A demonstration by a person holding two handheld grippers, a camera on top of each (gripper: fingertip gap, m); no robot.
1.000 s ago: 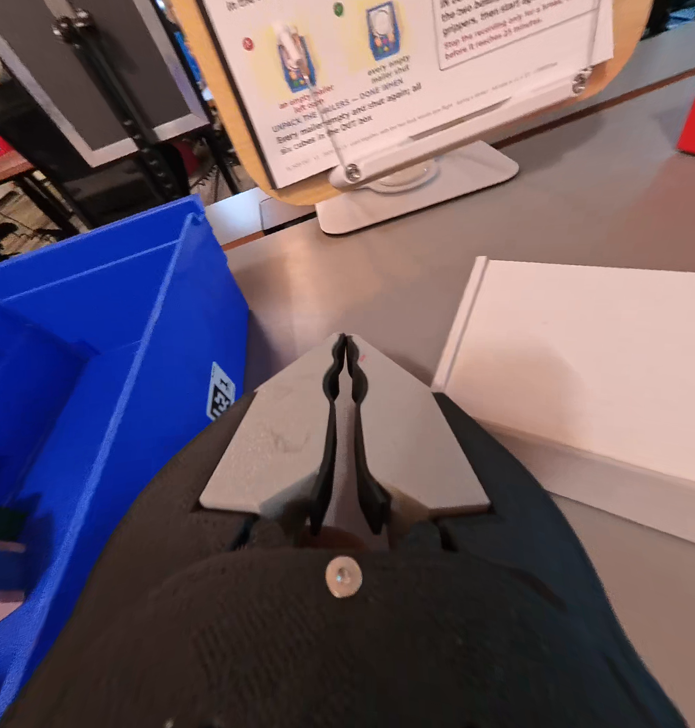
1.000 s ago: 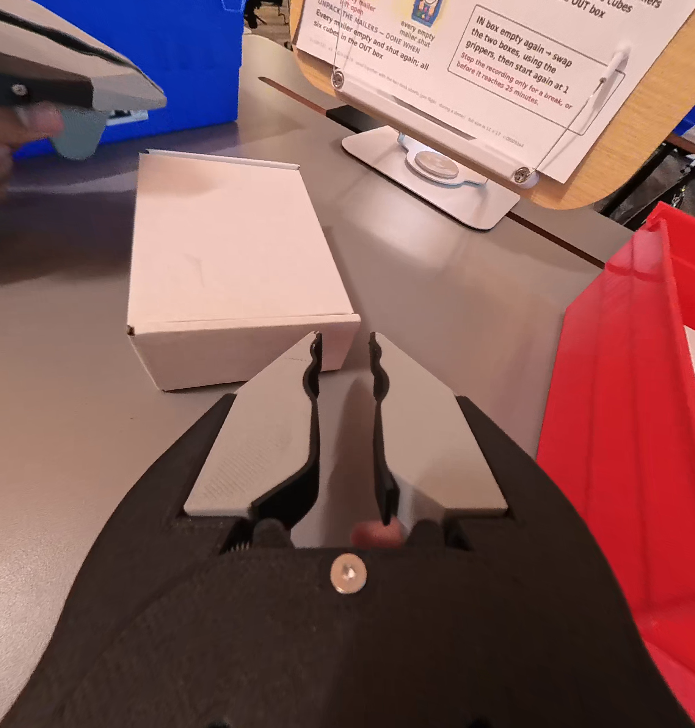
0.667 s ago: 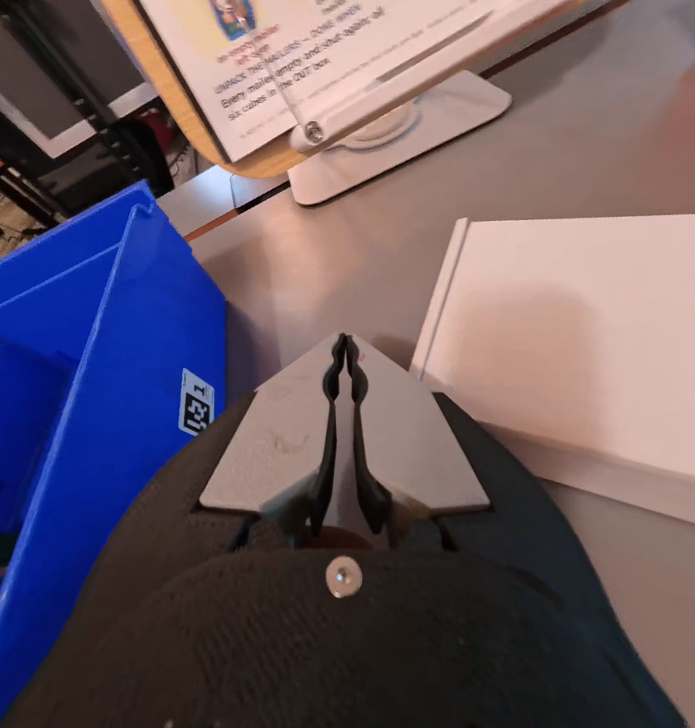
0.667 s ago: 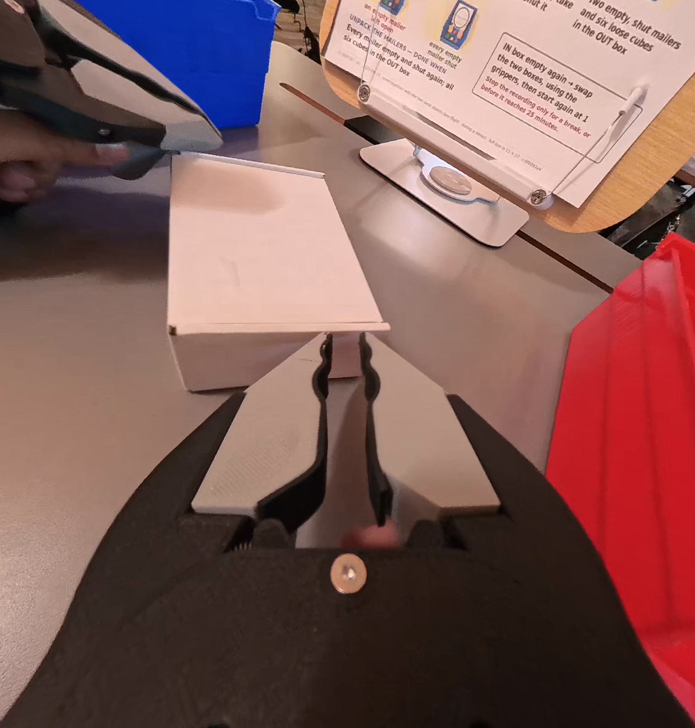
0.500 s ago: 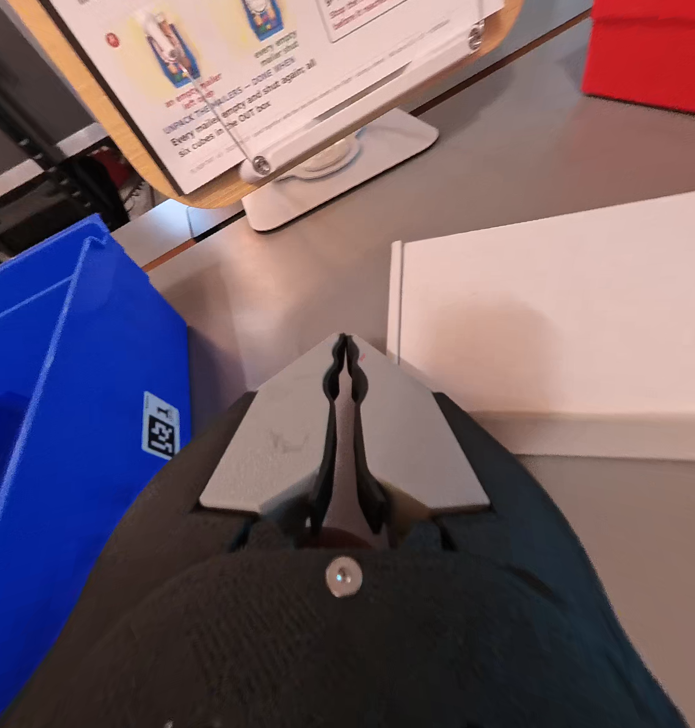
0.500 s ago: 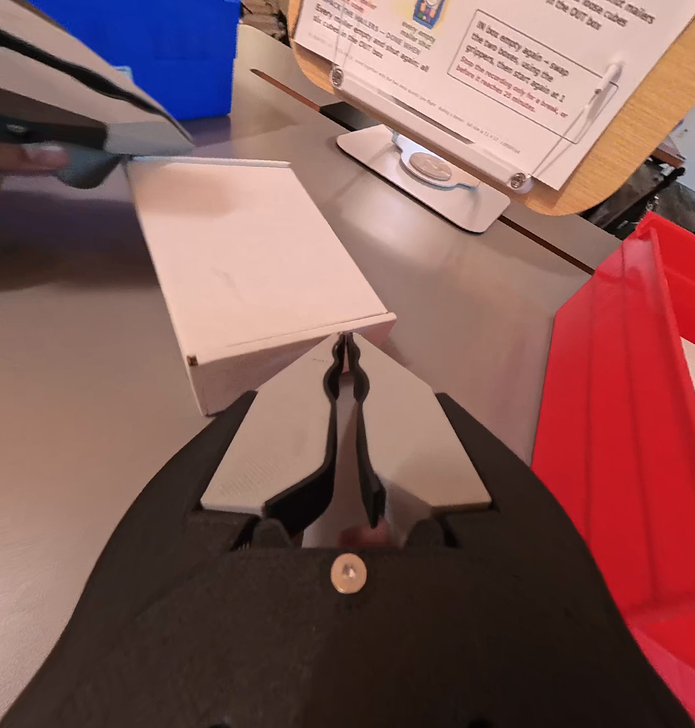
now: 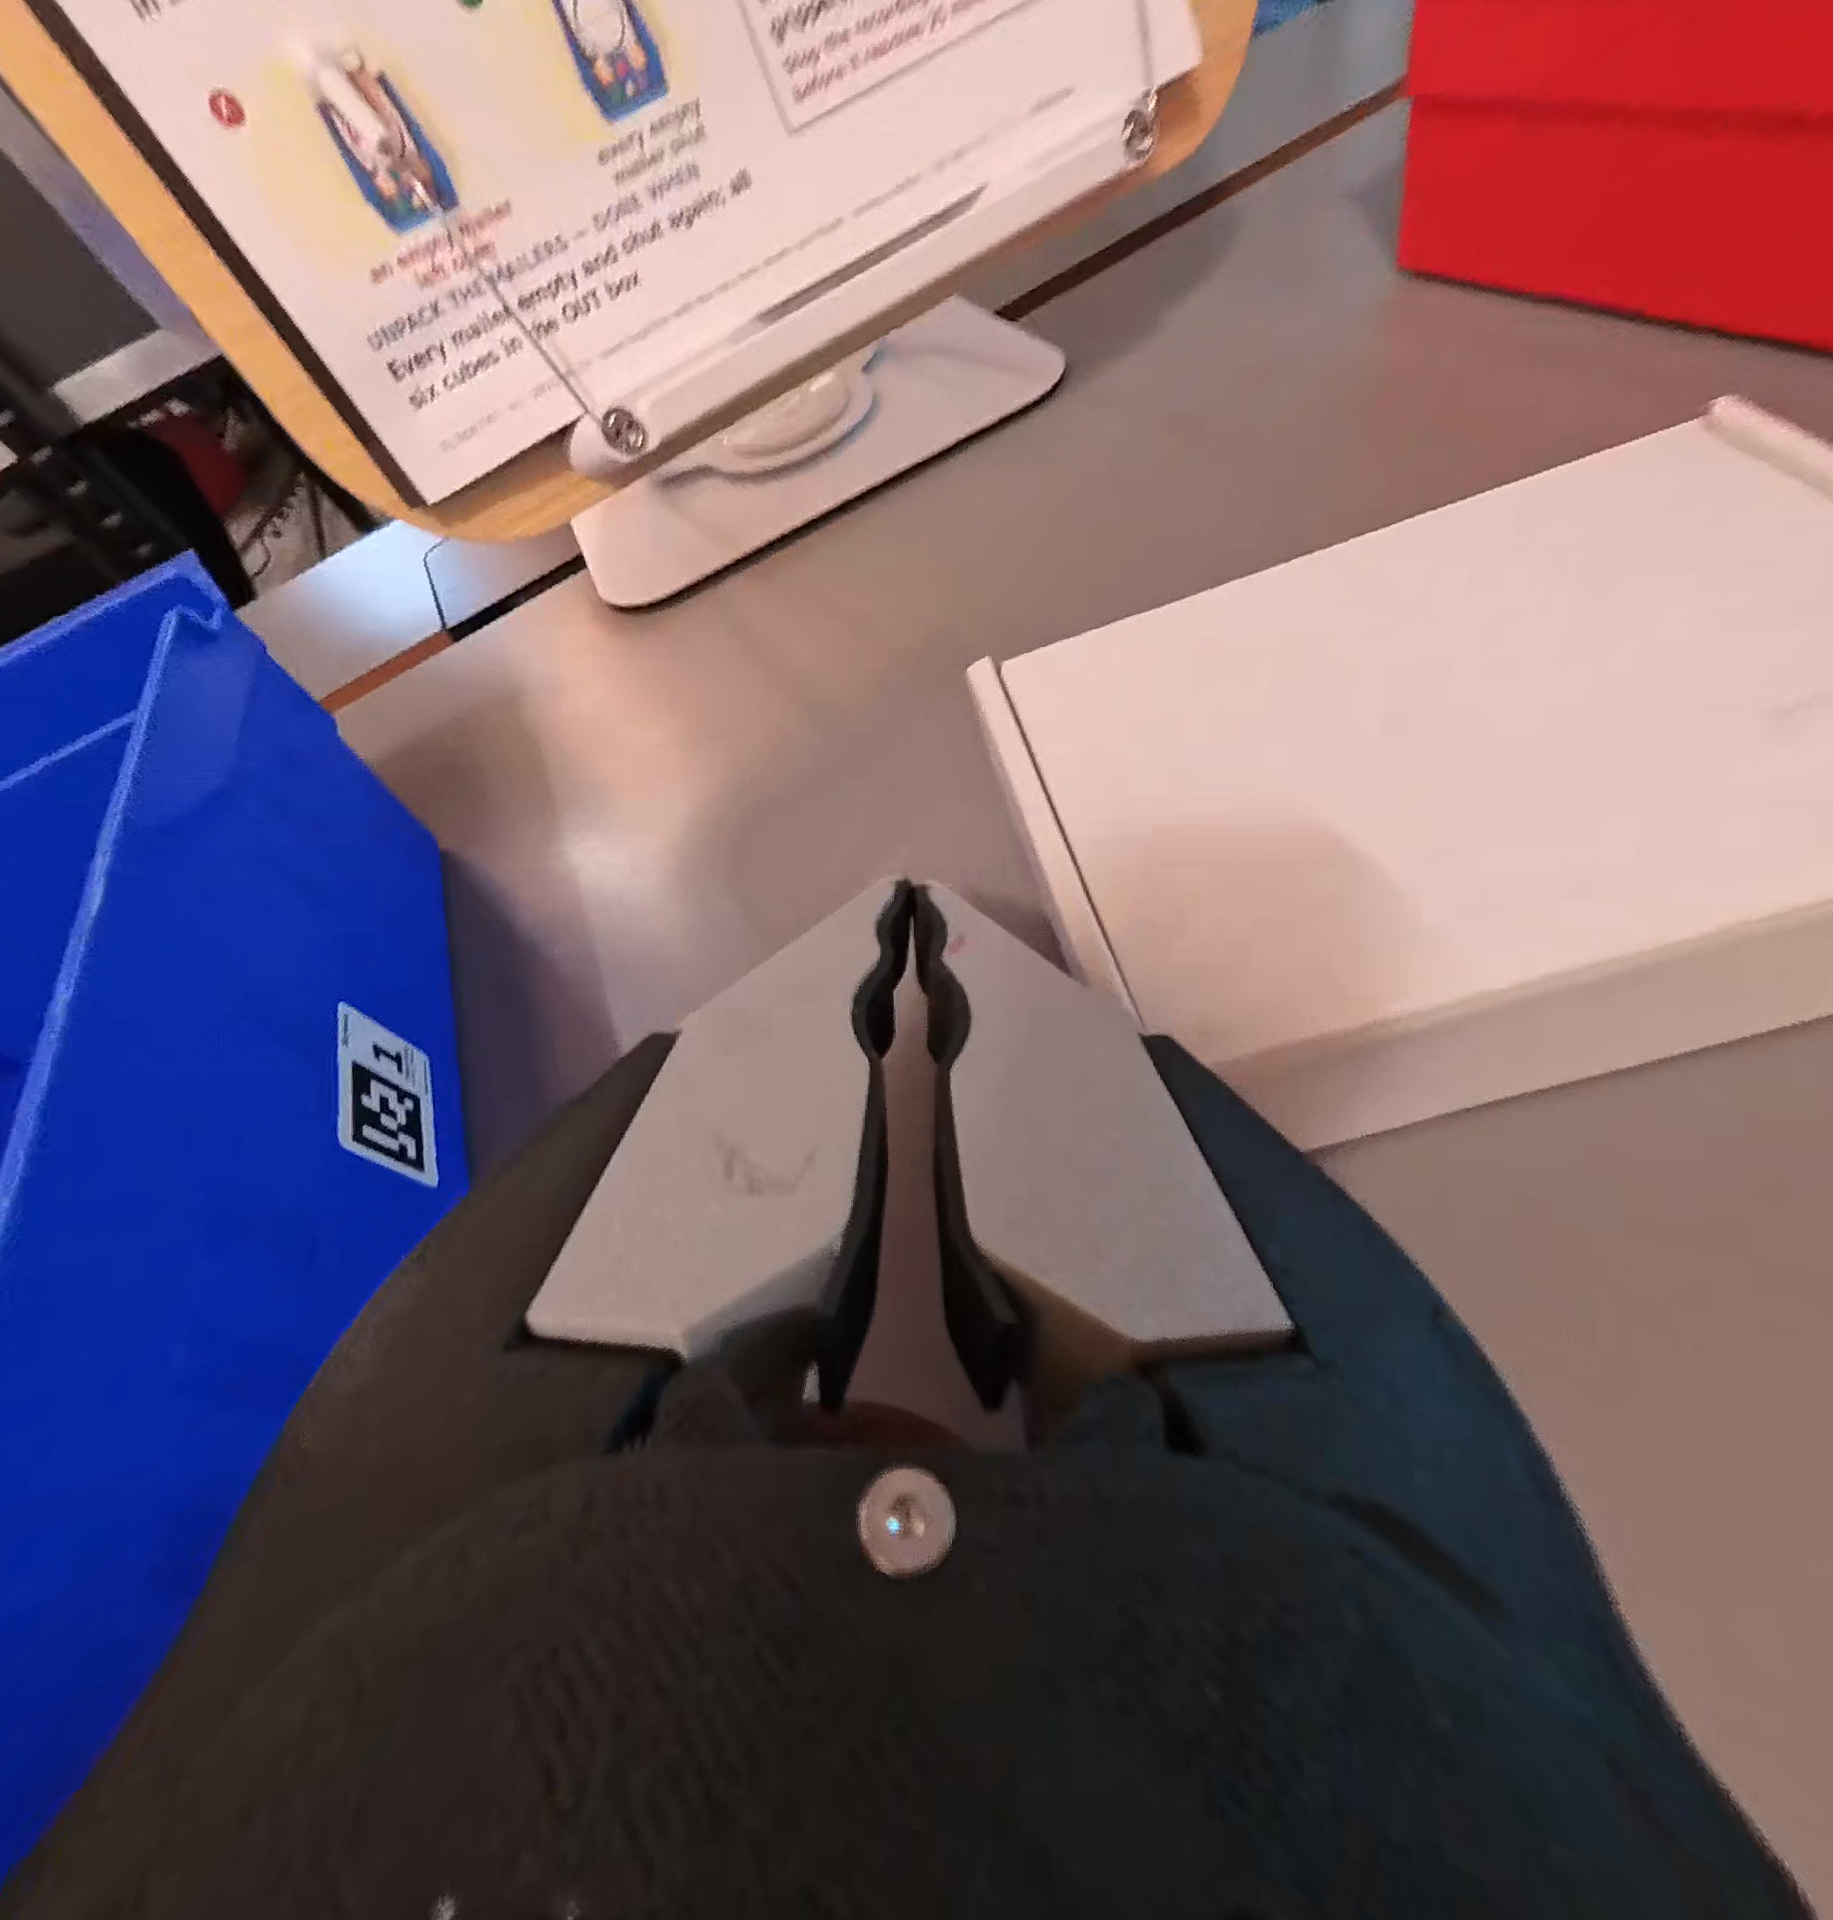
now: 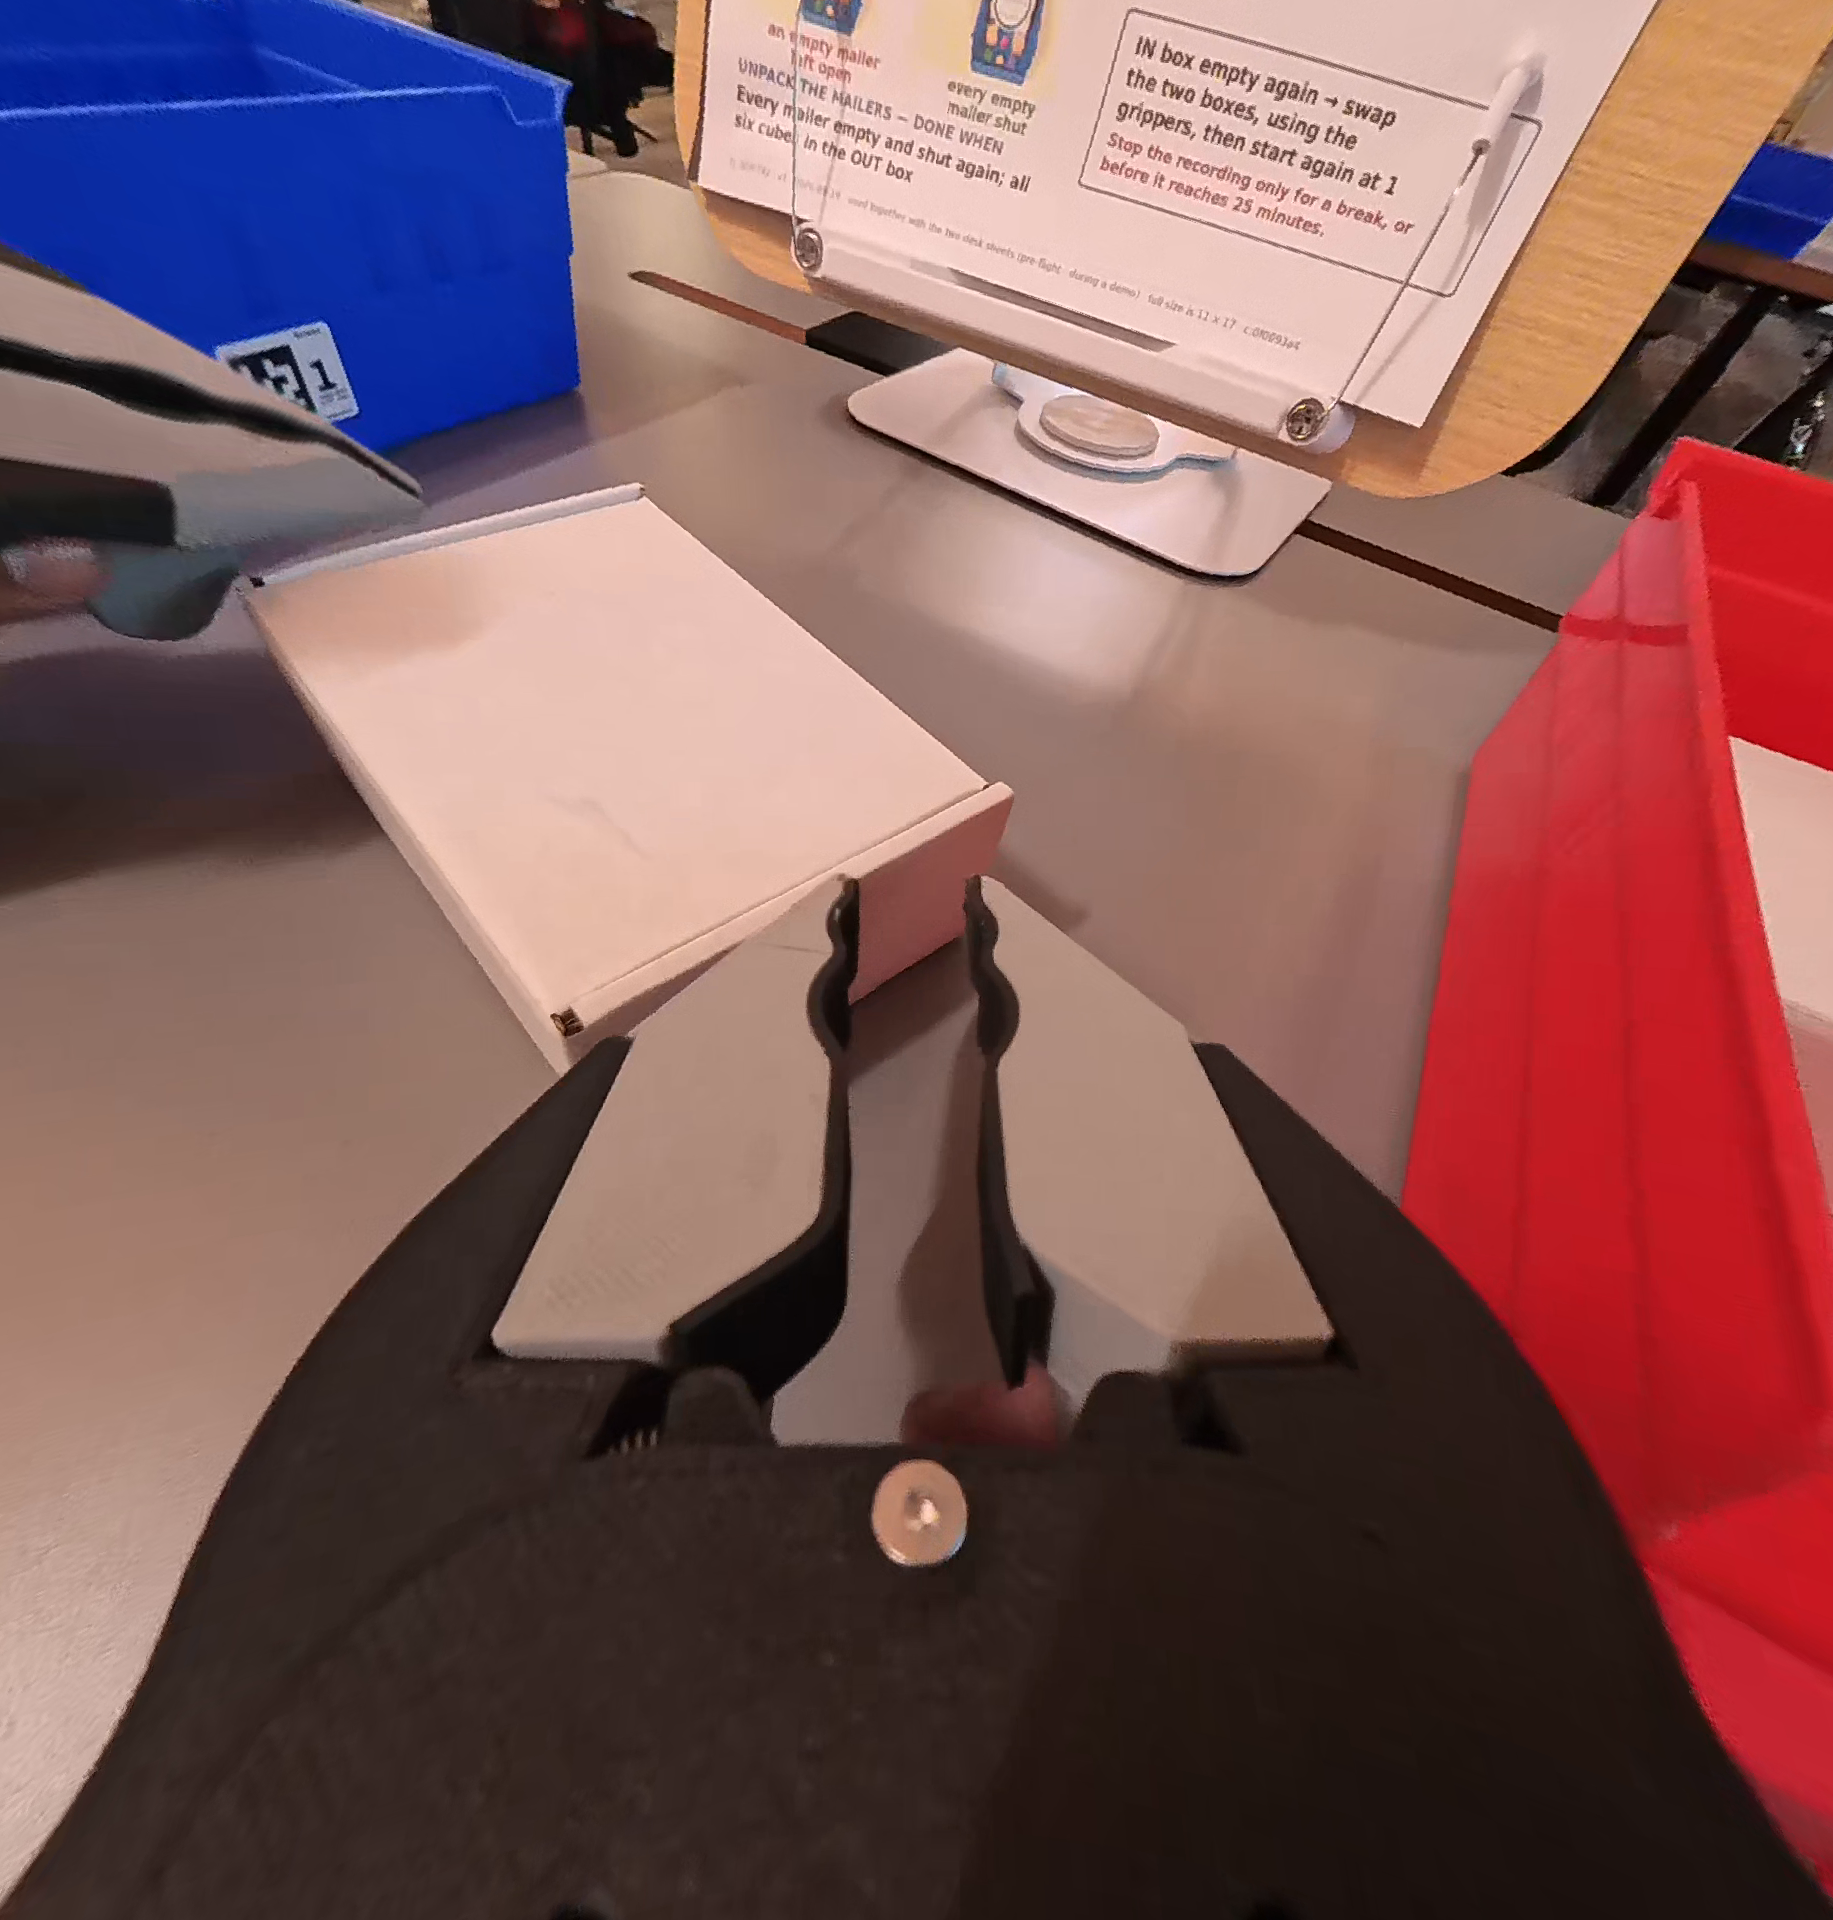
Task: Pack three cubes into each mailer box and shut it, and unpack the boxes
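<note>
Mailer box (image 8: 621, 748) shut on table (image 8: 164, 1143). Left claw (image 7: 907, 894) closed, empty, at far corner; right claw (image 8: 910, 894) slightly parted at near front. Brace left, lift flap squarely.

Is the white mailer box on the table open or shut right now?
Shut. The mailer box lies flat on the table, its lid down flush along the front edge; nothing inside shows.

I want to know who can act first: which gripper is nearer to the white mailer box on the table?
Both are about equally close. The right gripper, open, is at the near front corner of the white mailer box; the left gripper, shut, is at its far left corner.
</note>
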